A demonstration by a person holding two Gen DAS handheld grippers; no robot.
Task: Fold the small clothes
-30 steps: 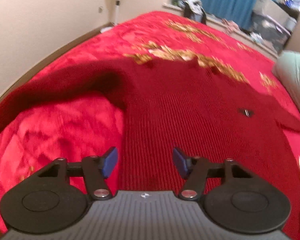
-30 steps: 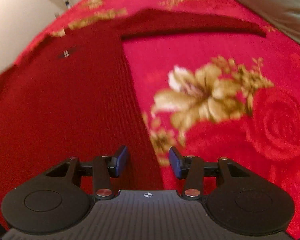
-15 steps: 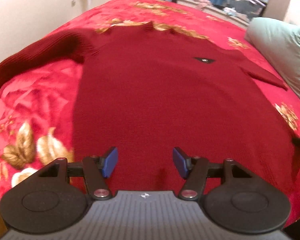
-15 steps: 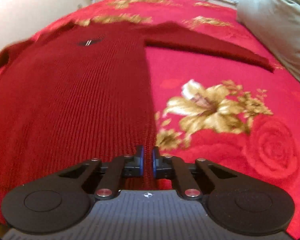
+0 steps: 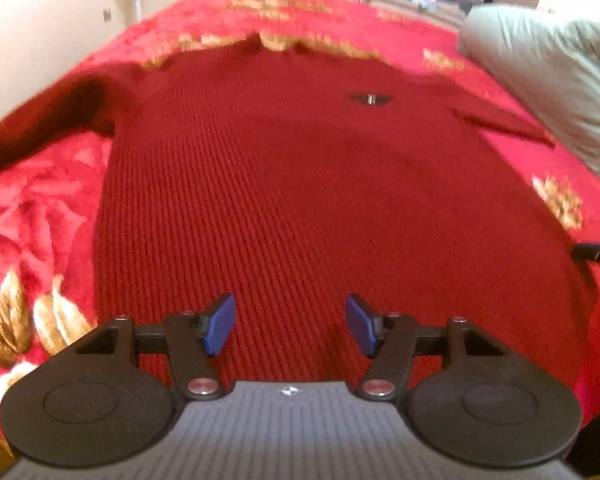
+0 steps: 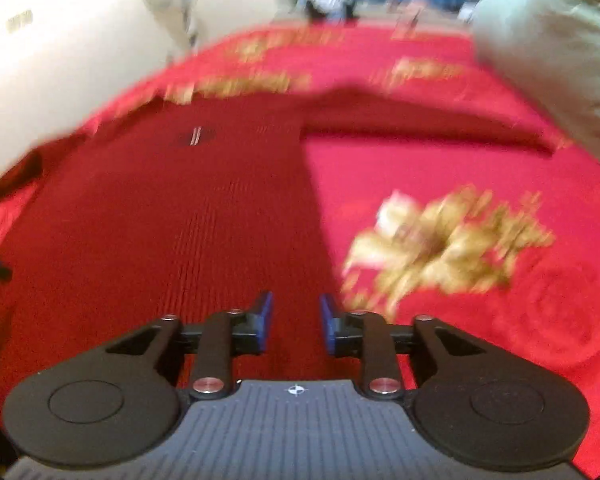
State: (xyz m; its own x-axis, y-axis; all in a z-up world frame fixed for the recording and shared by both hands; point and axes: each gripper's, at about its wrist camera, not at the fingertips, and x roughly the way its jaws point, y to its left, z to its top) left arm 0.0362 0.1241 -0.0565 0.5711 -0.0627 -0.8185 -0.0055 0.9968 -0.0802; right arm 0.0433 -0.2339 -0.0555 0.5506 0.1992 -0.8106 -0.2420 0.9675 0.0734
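A dark red knitted sweater [image 5: 300,184] lies flat on a red floral blanket [image 5: 40,208], its hem towards me and both sleeves spread out. My left gripper [image 5: 290,326] hovers open over the hem near the middle, with nothing between its blue pads. In the right wrist view the sweater [image 6: 180,220] fills the left half, and its right side edge runs up from the right gripper [image 6: 296,322]. That gripper's jaws are opening, with the sweater's lower right corner under the gap and no pad pressing on it. The right sleeve [image 6: 420,120] stretches out to the right.
A pale green pillow [image 5: 548,80] lies on the bed's right side, close to the right sleeve's end. A small dark logo patch [image 5: 370,99] marks the sweater's chest. A cream wall runs along the left, and clutter sits beyond the far edge of the bed.
The left gripper swung from the sweater's left side to its hem, staying open. The right gripper closed at the sweater's right edge, then parted again.
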